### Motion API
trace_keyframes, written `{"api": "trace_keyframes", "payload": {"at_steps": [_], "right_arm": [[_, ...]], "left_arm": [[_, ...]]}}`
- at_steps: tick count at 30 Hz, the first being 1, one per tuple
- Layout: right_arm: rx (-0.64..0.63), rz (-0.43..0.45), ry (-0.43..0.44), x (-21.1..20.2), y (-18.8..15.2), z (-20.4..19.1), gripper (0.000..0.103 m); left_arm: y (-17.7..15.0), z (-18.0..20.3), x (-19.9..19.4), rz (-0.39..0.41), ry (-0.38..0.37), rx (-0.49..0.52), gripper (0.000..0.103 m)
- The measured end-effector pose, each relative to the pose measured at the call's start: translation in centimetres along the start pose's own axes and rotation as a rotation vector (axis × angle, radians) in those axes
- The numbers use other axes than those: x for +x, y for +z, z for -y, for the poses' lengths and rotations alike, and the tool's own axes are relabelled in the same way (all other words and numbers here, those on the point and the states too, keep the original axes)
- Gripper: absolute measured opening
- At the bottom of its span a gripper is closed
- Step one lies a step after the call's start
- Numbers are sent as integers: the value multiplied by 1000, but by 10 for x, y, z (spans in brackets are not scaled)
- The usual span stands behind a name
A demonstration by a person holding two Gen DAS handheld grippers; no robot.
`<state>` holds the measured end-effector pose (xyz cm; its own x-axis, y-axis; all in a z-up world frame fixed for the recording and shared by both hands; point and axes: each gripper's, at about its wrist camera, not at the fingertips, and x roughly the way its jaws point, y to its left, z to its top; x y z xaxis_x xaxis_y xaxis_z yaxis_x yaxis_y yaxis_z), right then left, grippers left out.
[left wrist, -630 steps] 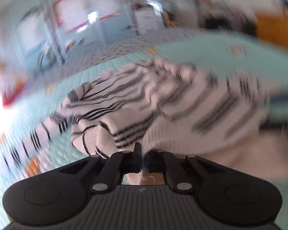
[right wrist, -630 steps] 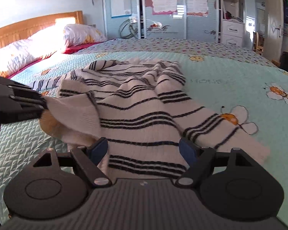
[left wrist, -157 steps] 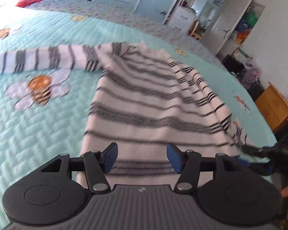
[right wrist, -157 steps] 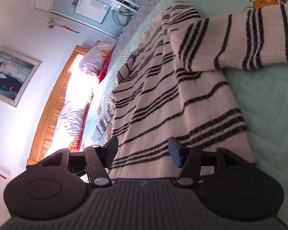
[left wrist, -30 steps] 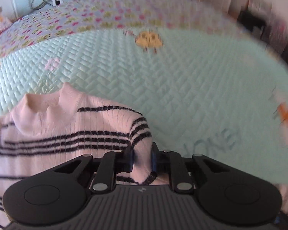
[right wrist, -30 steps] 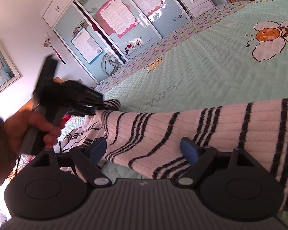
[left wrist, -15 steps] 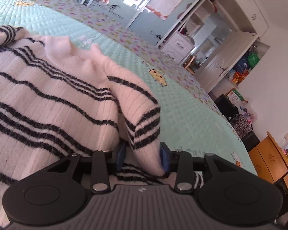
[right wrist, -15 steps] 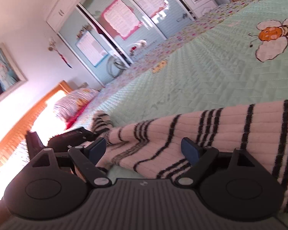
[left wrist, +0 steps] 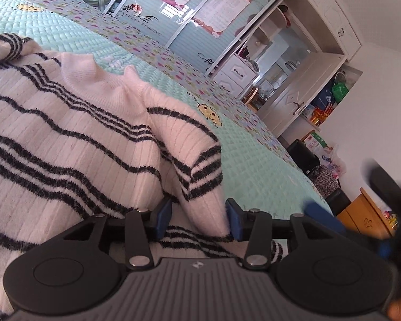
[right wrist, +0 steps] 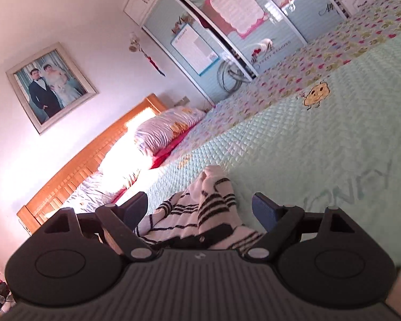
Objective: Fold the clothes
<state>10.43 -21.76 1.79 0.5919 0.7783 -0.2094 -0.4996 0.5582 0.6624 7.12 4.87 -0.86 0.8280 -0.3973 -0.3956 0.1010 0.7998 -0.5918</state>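
Sweater: the white ribbed knit sweater with thin black stripes (left wrist: 74,139) lies spread on the mint-green quilted bedspread (left wrist: 256,165), collar toward the far side, one folded-over shoulder flap heaped at its right edge, just ahead of me.
Feel: I judge it soft, limp and light, fuzzy enough not to slip; it will sag and drag wherever it is unsupported.
Where to hold: a doubled edge or a hem corner, pinched through both layers, should carry best.
My left gripper (left wrist: 198,218): jaws have just been opening and now stand part-way apart; the flap's striped tip hangs between the blue pads, no longer squeezed.
My right gripper (right wrist: 200,210): jaws wide apart and empty, hovering over a bunched striped sleeve end (right wrist: 214,200).
Containers: none near the sweater; the white wardrobe (left wrist: 302,80) stands far right, its shelves too small to read.
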Motion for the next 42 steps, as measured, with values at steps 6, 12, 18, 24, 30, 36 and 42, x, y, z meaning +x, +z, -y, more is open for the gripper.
{"api": "trace_keyframes", "payload": {"at_steps": [6,12,18,24,30,36,42], "right_arm": [[-17,-250,23,87,30,13,84],[-15,-433,50,120,18,17,45],[-1,-430,77,105,27,5,26],[-106,-408,-39,107,28,-30,7],[-270,-435,-221,119,19,-58,4],[-542,-369,-478,123,21,-82,4],[-726,-339,-704,148,19,-47,5]], "left_arm": [[6,-5,3,-31,-22,-17,48],[13,-14,-1,-69,-82,-61,56],[15,-20,-5,-102,-118,-133,57],[22,-17,-6,-150,-72,-111,57],[24,-14,-4,-170,-43,-73,59],[25,-9,-4,-175,-24,-49,61],[24,-7,-1,-172,-15,-33,65]]}}
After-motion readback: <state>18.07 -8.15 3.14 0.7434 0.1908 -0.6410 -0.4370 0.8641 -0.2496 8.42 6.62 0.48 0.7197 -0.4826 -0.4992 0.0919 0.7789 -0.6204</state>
